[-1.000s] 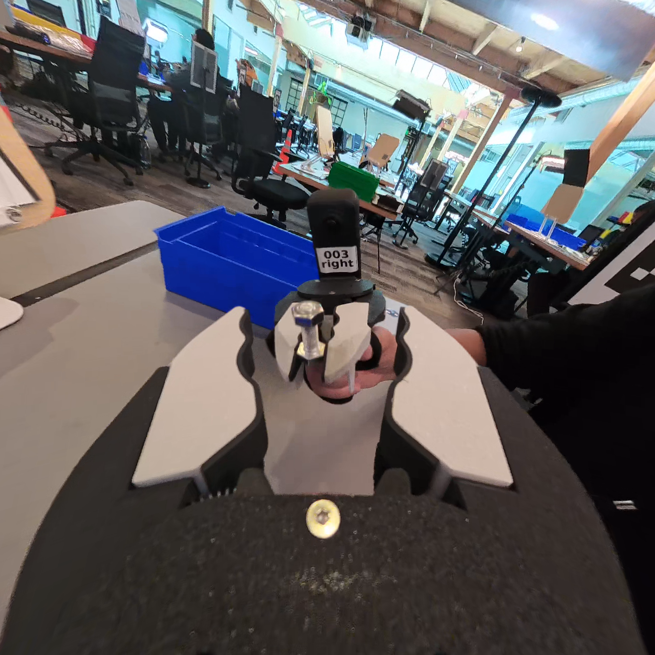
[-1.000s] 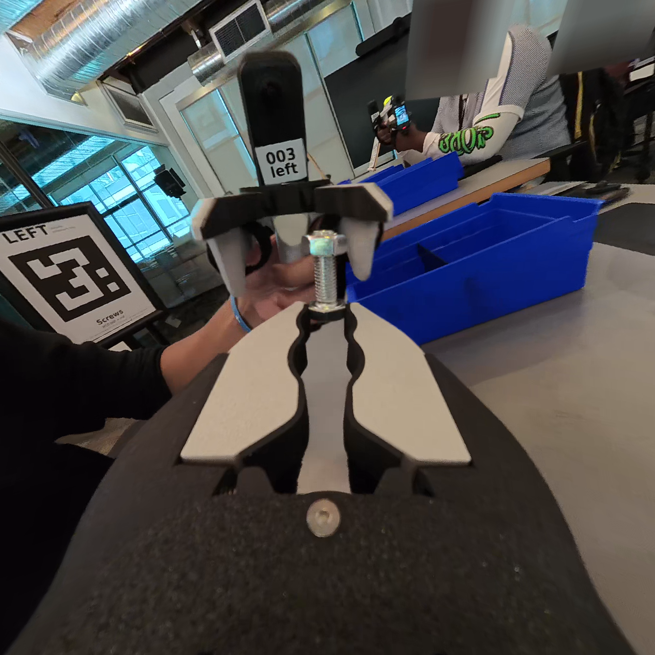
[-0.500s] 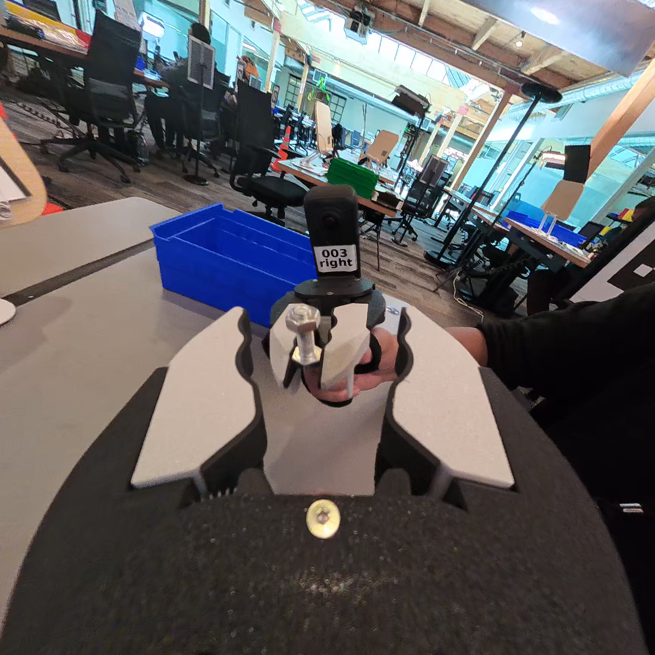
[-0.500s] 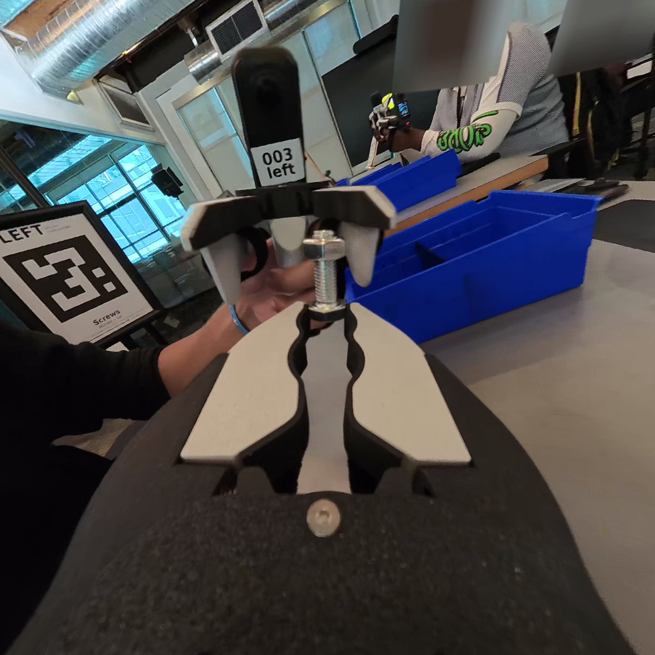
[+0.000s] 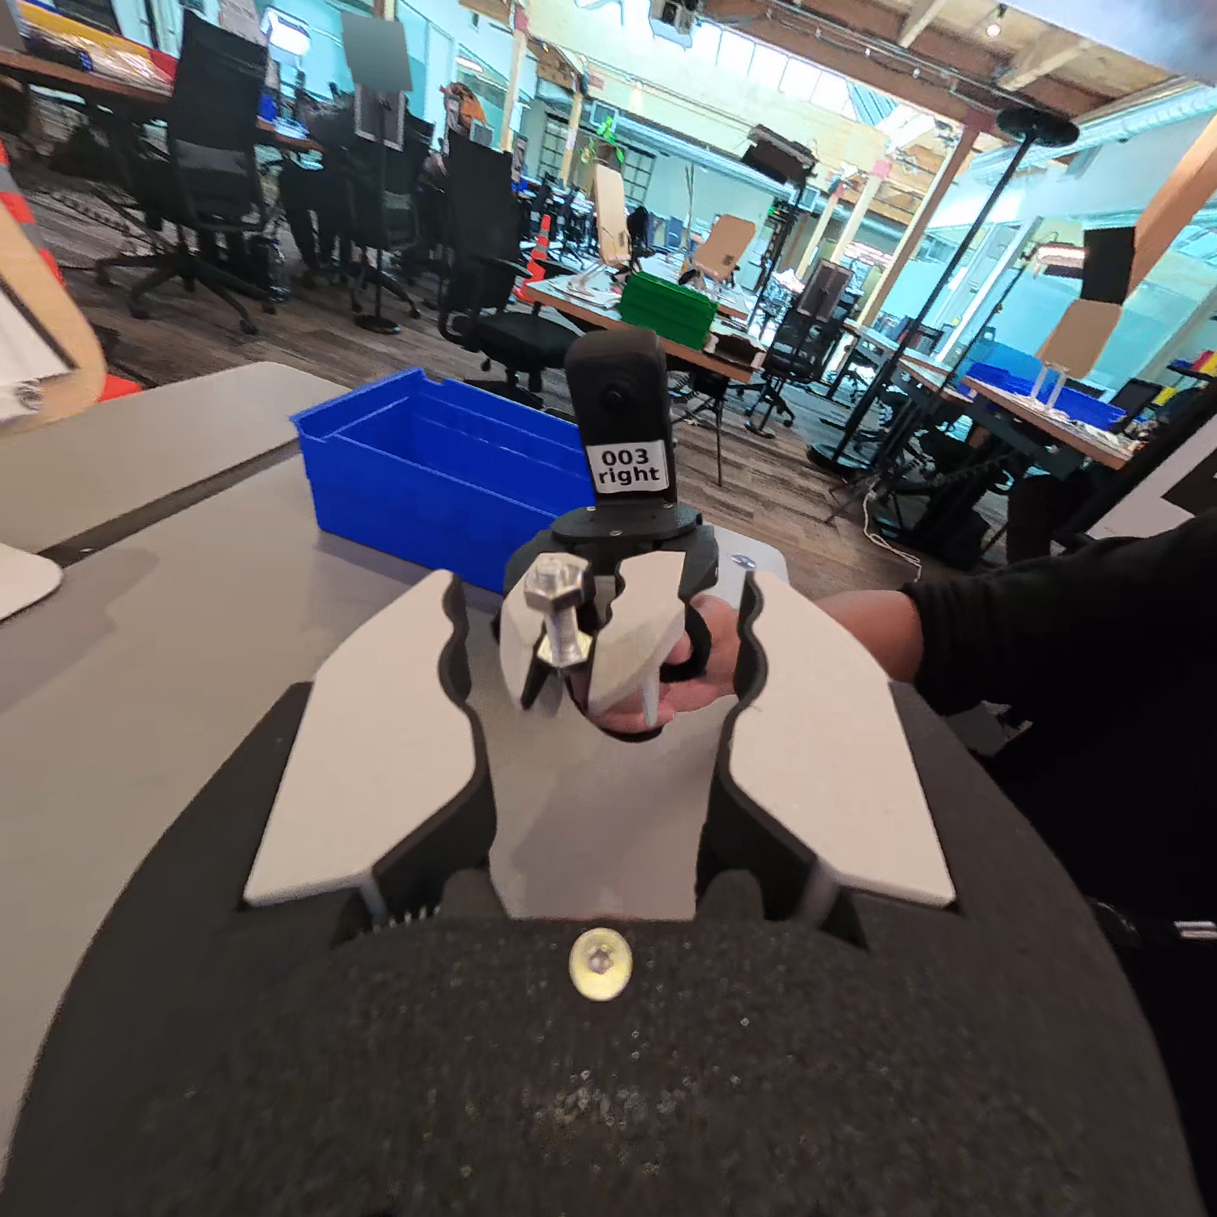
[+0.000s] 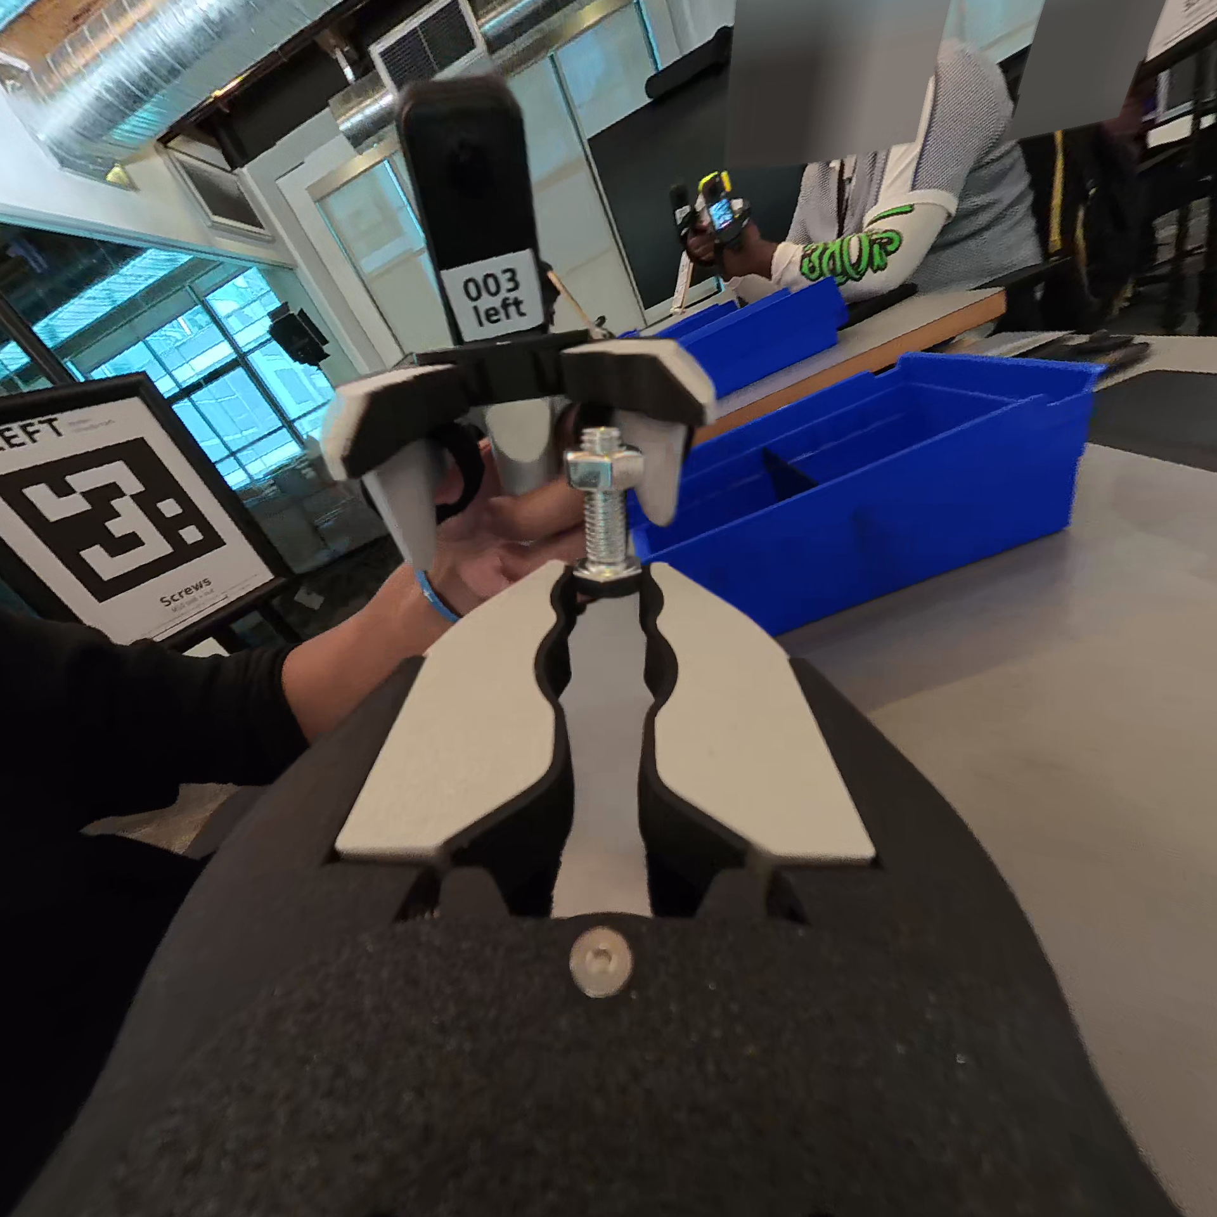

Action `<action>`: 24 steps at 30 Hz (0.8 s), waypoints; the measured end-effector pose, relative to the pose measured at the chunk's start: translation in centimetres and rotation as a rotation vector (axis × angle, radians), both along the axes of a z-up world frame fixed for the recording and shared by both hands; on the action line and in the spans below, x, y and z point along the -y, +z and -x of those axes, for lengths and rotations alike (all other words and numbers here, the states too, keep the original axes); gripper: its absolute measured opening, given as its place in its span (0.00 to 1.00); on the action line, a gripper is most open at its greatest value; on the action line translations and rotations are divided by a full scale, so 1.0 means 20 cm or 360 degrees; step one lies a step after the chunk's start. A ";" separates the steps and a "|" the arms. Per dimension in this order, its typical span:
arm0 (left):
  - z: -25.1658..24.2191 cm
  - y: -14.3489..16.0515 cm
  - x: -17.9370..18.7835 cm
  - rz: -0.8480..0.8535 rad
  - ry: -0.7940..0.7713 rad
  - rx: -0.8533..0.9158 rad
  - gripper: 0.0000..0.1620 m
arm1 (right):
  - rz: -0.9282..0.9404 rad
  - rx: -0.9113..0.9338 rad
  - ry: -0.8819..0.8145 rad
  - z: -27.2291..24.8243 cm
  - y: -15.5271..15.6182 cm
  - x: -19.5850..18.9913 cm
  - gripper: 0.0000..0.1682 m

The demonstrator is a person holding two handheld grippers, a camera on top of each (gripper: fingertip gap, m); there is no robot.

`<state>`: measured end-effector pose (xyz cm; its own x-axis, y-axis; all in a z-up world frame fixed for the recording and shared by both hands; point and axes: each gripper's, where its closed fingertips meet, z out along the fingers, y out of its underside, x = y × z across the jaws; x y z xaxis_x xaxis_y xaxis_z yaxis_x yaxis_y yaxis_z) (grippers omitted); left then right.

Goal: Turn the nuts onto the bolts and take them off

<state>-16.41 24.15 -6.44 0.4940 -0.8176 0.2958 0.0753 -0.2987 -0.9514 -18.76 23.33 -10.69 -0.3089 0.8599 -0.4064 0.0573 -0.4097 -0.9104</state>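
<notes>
At centre frame in the right wrist view, the right gripper clamps the bolt by its head, shank upright, while the left gripper, jaws spread, straddles the nut near its top.

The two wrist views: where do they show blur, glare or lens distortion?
Right wrist view: the black camera post on the far claw is motion-blurred, while the silver threaded bolt stays fairly sharp. Left wrist view: fisheye bending curves the ceiling beams and grey table edges; the blue plastic bin is sharp, and the picture's corners smear.
</notes>
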 end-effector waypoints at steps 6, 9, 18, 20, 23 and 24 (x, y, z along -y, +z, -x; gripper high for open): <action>-0.11 0.00 0.02 0.0012 -0.0095 0.0066 0.53 | -0.0029 0.0025 0.0002 0.02 -0.01 0.01 0.11; -0.17 -0.01 0.03 0.0029 -0.0142 0.0050 0.54 | -0.0036 0.0021 0.0051 0.03 0.00 0.07 0.11; -0.02 -0.03 0.01 0.0028 -0.0046 0.0012 0.48 | -0.0006 0.0002 -0.0038 -0.01 0.01 -0.04 0.11; -0.10 -0.04 0.02 0.0038 -0.0112 0.0018 0.49 | -0.0013 0.0014 -0.0017 0.00 0.00 -0.02 0.11; -0.16 -0.06 0.02 0.0021 -0.0131 -0.0029 0.51 | -0.0031 0.0019 0.0032 0.02 0.00 0.04 0.11; -0.15 -0.07 0.01 0.0023 -0.0114 -0.0062 0.51 | -0.0029 0.0017 0.0039 0.02 0.00 0.05 0.11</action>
